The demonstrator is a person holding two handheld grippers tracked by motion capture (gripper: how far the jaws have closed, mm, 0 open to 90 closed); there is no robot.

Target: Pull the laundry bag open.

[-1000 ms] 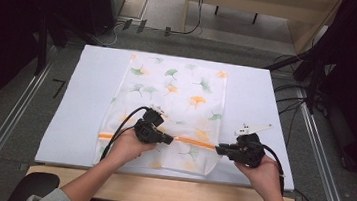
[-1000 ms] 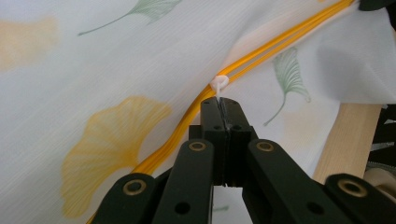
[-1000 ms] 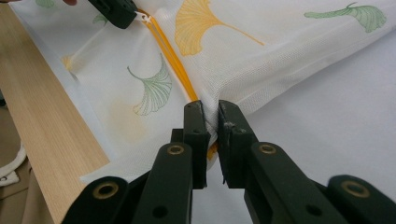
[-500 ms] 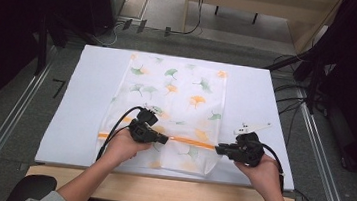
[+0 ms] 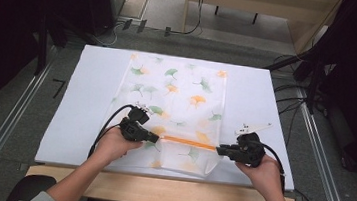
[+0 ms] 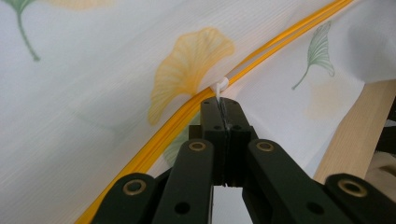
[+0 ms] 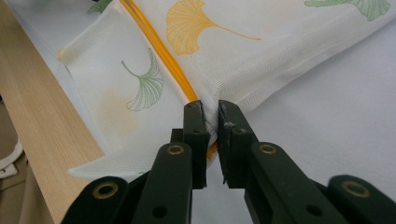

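A white sheet (image 5: 86, 101) covers my bench (image 5: 167, 192), grey floor around it. The leaf-print mesh bag (image 5: 177, 95) lies flat ahead, its orange zipper (image 5: 189, 143) running between my tongs. My left tongs (image 5: 156, 139) are clamped on the white zipper pull (image 6: 219, 87); my right tongs (image 5: 219, 150) pinch the bag's corner.

The white mat (image 5: 91, 96) lies bare on both sides of the translucent mesh bag printed with green and orange ginkgo leaves (image 5: 177, 95), so there is open passage to its left and right. Beyond the bag, the mat's far strip is also free. Near the front, the left gripper (image 5: 155, 138) and right gripper (image 5: 219, 149) sit at either end of the orange zipper (image 5: 189, 142), and both forearms cross the pale wooden table edge (image 5: 167, 192).
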